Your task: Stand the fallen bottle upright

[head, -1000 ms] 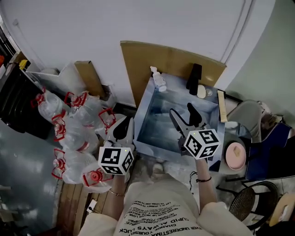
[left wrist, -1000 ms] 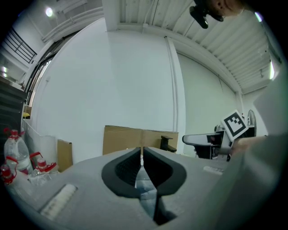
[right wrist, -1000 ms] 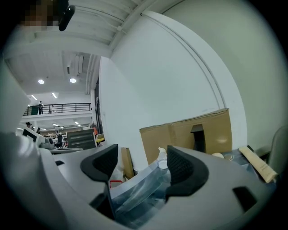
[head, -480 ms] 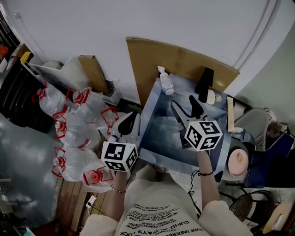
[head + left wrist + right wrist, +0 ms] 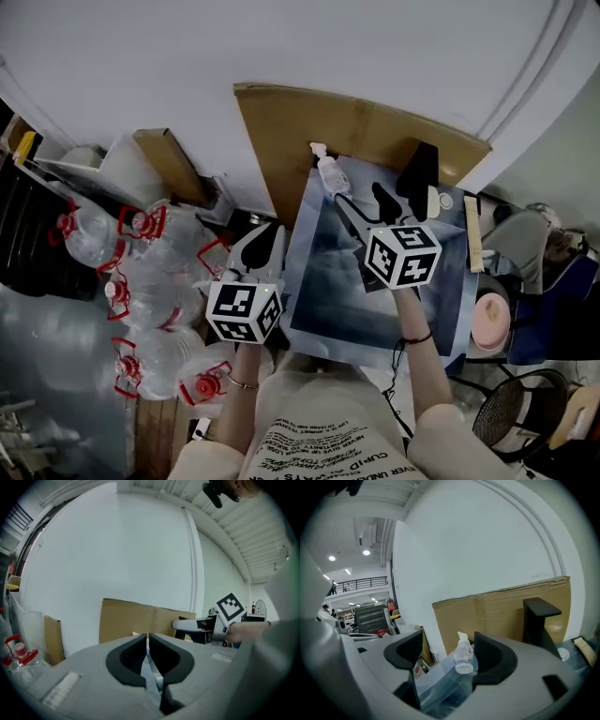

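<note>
Upper middle, the bottle (image 5: 328, 172) lies toppled just beyond the right gripper (image 5: 361, 199), jaws parted; the left gripper (image 5: 262, 239) is clenched, empty.

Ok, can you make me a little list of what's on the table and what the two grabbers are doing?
bottle: small pump bottle, lying on its side at the table's far left corner
table: shiny bluish top
right gripper: jaws apart, aimed at the bottle, not gripping it
left gripper: jaws together, empty, by the table's left edge
behind table: cardboard sheet
floor, left: big water jugs with red handles
</note>
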### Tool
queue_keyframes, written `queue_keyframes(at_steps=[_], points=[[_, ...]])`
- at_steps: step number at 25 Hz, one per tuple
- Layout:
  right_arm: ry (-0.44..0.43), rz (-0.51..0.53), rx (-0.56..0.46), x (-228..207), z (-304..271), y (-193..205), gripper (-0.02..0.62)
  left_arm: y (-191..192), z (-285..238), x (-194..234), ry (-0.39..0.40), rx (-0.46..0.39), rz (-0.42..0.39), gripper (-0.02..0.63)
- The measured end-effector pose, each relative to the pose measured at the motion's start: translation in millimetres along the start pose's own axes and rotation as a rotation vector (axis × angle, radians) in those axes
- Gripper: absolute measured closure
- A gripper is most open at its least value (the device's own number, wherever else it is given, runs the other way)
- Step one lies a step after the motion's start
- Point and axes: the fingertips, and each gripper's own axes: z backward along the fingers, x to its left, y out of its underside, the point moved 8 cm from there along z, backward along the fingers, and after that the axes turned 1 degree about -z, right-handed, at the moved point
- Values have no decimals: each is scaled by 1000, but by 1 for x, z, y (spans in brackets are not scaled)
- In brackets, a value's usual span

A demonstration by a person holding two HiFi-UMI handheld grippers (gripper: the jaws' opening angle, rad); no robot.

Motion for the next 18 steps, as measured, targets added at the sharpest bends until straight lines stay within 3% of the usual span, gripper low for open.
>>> queue_keyframes(at_steps=[7,18], points=[[38,16,84,-8,-56,0,253,11,-45,32,48,46,24,574],[43,54,338,-28,-134,9,253,36,-89,60,99,117,63,574]])
